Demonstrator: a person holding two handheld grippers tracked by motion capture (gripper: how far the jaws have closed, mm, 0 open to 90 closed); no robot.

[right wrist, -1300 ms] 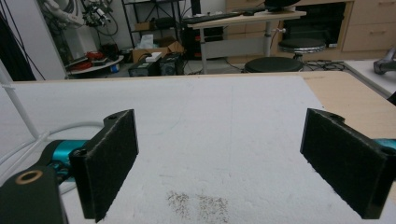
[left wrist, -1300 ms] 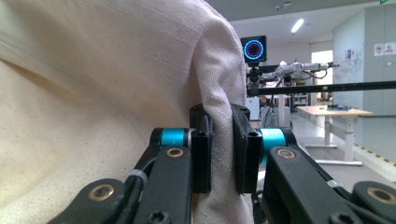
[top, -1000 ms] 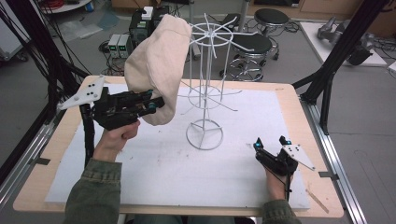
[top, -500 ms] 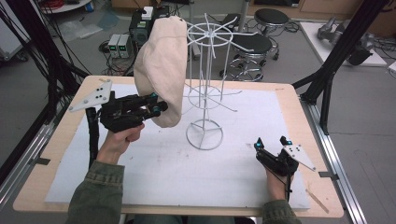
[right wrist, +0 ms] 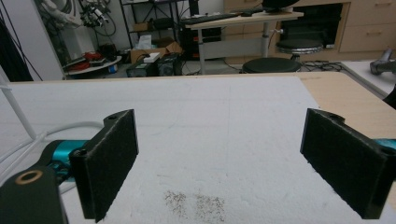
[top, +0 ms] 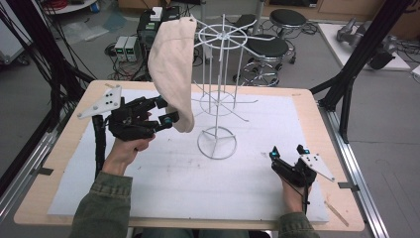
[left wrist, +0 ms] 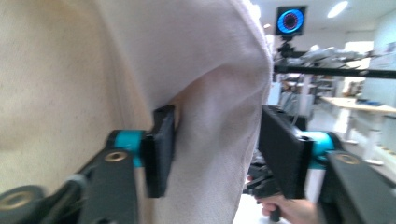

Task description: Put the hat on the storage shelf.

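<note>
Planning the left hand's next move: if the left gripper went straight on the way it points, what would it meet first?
The beige cloth, already between the left gripper jaws, which have just been opening. Behind it probably the white wire rack, though depth is unclear.

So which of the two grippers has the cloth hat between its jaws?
The left gripper. Its jaws have just been opening, and the beige hat hanging on the white wire rack sits between them. The right gripper rests apart, open over the table.

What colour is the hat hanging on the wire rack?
Plain cream-beige hat, no pattern; clearest in the high view.
</note>
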